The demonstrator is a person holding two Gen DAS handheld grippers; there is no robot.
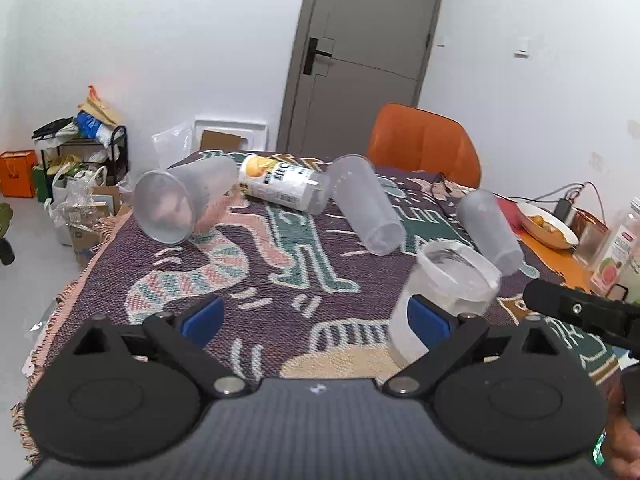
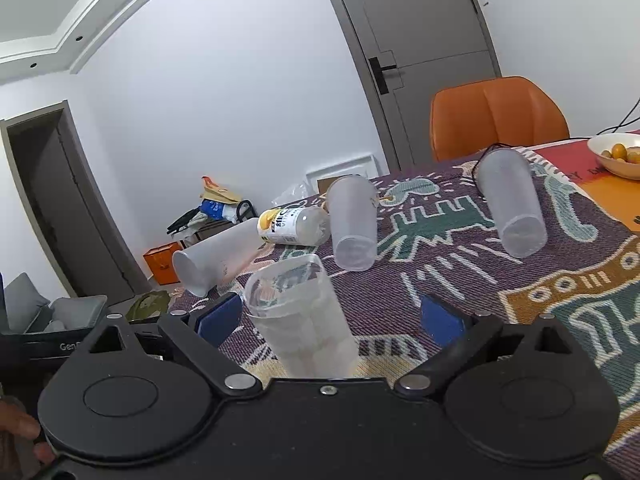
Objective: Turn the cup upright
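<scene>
While both jaws gape, one cup [image 2: 300,316] upright, three cups lying, one bottle [image 1: 282,186].

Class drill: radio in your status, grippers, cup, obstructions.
Both grippers open: left gripper, right gripper. Clear cup upright between right's fingers, ungripped. Three frosted cups and a bottle lie beyond.

White walls [image 1: 160,40] are seen behind a closed grey door with a black handle [image 1: 360,60]. An orange padded chair [image 1: 424,140] is tucked against the table, and cluttered bags and boxes [image 1: 72,152] are piled along the pale floor [image 1: 24,272].
</scene>
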